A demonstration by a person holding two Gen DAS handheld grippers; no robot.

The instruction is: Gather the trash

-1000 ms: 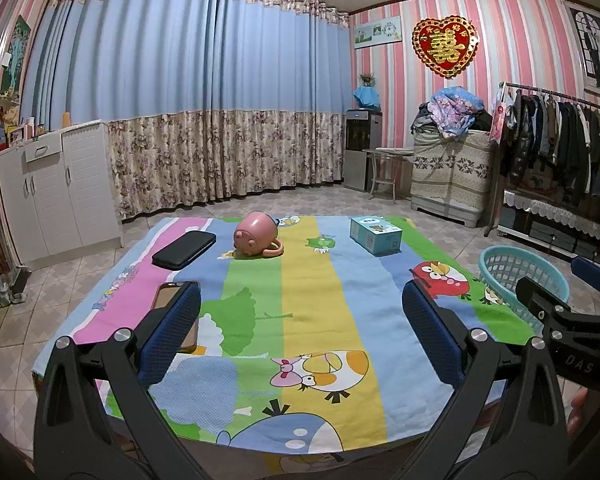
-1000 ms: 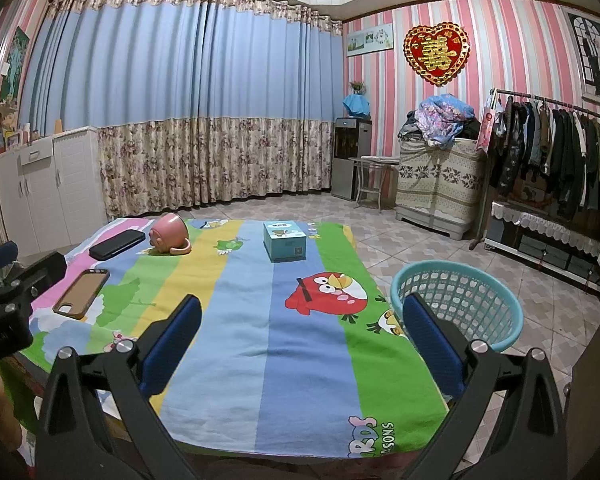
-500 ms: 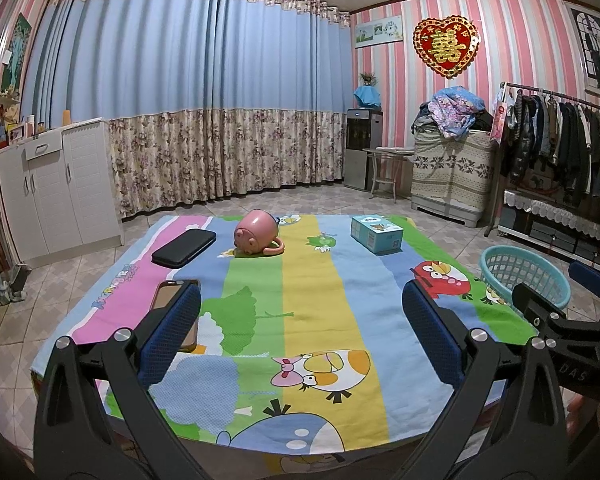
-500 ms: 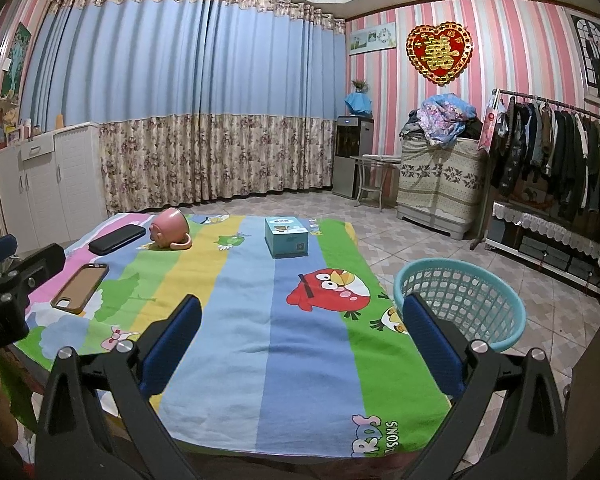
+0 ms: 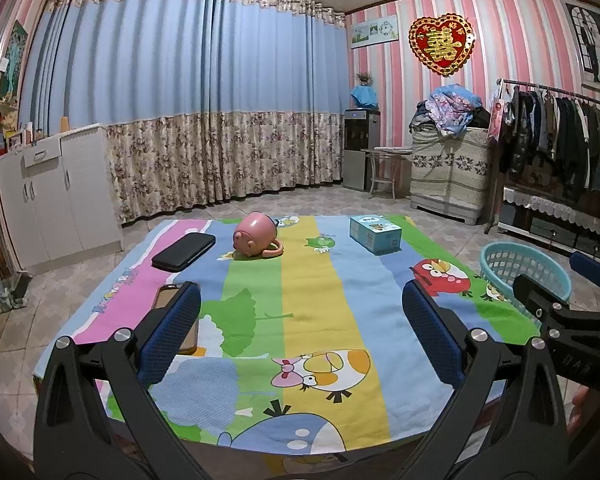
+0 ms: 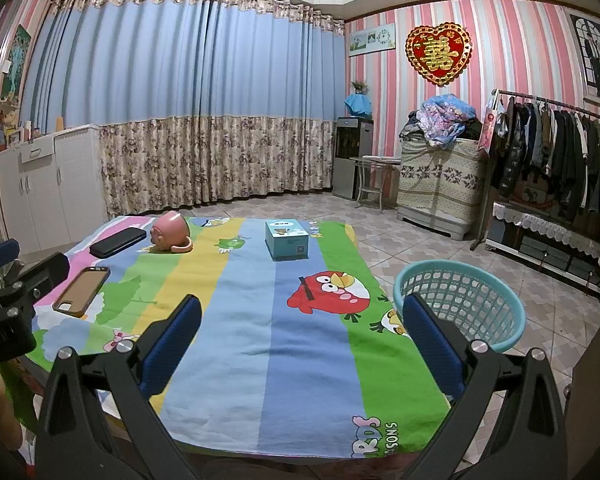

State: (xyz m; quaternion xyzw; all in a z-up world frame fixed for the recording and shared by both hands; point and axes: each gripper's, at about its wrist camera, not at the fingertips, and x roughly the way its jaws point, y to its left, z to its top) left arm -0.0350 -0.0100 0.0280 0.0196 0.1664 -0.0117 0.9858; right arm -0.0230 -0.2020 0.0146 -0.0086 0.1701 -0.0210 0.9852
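Both grippers hang over the near edge of the table (image 6: 308,364), which is covered in a cartoon-bird cloth, and neither holds anything. The left gripper (image 5: 300,336) has its jaws spread wide with only cloth between the blue pads; the right gripper (image 6: 300,344) is the same, jaws apart and nothing pinched.

On the table: a pink mug (image 5: 255,236) lies on its side near the far edge, handle toward the middle. A black case (image 5: 183,252) sits just left of it, toward the far left corner. A phone in a brown case (image 6: 81,291) lies flat by the left edge, partly hidden behind the left gripper's pad in the left wrist view. A light blue box (image 6: 287,239) stands near the far right corner (the only box-like item; whether it is the trash I can't tell). The teal basket (image 6: 460,302) stands on the floor just off the table's right edge, touching or nearly touching the cloth, can't tell which.

Against the earlier frames, nothing on the table has shifted. The right wrist view has crept slightly right and forward, so the basket shows a bit fuller. The left gripper has barely moved.
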